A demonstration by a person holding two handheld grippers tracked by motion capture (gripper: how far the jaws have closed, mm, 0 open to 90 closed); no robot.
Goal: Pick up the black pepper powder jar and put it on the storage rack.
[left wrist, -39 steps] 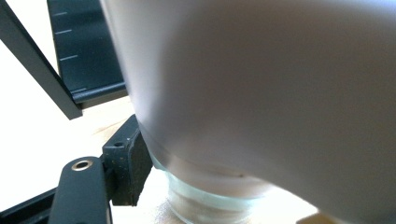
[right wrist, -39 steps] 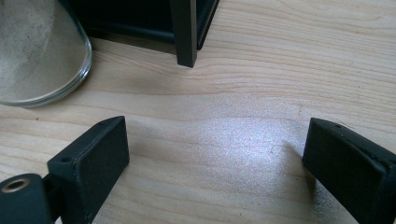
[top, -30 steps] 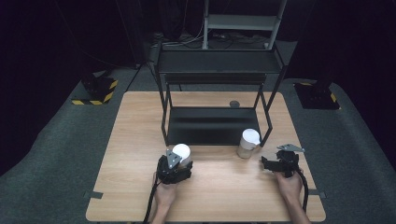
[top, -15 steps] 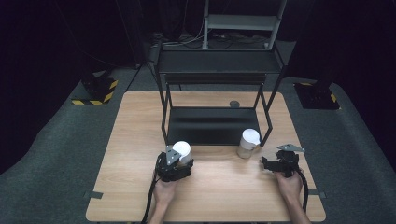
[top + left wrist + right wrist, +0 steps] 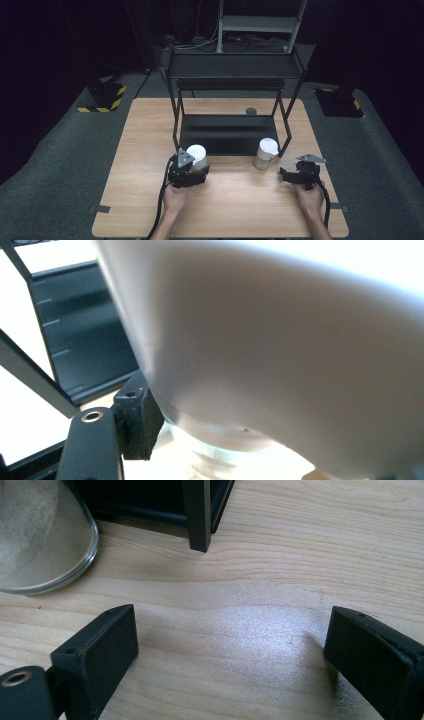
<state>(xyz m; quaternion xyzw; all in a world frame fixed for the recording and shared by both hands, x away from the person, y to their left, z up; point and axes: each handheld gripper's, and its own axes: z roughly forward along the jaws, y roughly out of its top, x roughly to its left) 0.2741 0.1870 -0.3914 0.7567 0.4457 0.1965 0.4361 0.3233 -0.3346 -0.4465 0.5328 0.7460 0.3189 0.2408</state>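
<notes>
Just below the middle of the high view, the left hand-held gripper [image 5: 196, 169] is clenched on a white cup [image 5: 197, 155], which sits at the gripper's upper end, close in front of the lower shelf of the black metal rack [image 5: 227, 134]. Whether the cup's base touches the wooden table [image 5: 145, 145] cannot be told from that view. Seen from the left gripper view, the cup's [image 5: 280, 340] pale wall bulks across most of the frame, with one black pad pressed against its lower left side and a clear glassy base showing beneath the white part; the rack's dark shelf edge [image 5: 75, 340] runs down the left of that frame. Toward the lower right of the high view, the right hand-held gripper [image 5: 289, 176] rests low over the table with nothing between its jaws. Its own view shows the two black jaws [image 5: 230, 655] standing wide apart over bare wood grain, released. A second cup [image 5: 266, 153], white on top with a clear base, stands on the table just to the upper left of that gripper, beside the rack's front right leg [image 5: 287, 142]; in the right gripper view its glass rim [image 5: 45, 540] fills the upper left corner, with the rack's leg [image 5: 198, 515] near the top centre.
</notes>
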